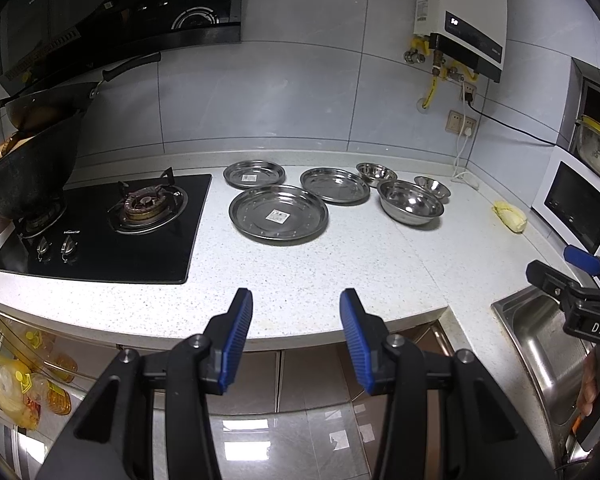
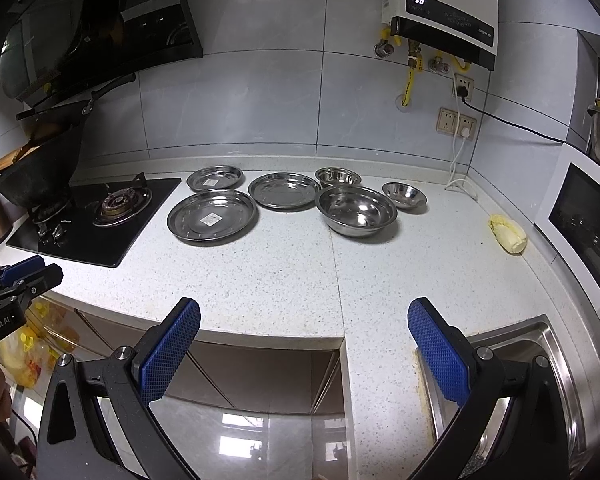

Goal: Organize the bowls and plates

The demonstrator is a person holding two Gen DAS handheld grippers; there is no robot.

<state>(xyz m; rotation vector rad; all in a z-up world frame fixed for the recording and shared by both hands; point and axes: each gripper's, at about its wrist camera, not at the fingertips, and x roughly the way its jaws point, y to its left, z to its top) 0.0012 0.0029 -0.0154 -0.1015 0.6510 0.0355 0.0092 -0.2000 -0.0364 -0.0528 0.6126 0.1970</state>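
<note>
The left claw (image 1: pixel 296 308) is open with nothing in it, its blue bumpy pads apart. The right claw (image 2: pixel 304 316) is open wider and holds nothing. Both hang at the front edge of the speckled white table (image 2: pixel 300 272). Farther back sit three round shiny metal plates (image 2: pixel 212 216) and three metal bowls (image 2: pixel 356 210), beside the black stove (image 1: pixel 112 232).

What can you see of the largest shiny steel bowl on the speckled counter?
The largest shiny steel bowl is round, mirror-bright metal with a thin rolled rim and a deep curved wall that reflects the lights. It sits upright and looks empty on the white speckled countertop, right of the label-free steel plate, with a small steel bowl behind it and another to its right. Whether the rims touch cannot be told. Neither gripper is near it.
</note>
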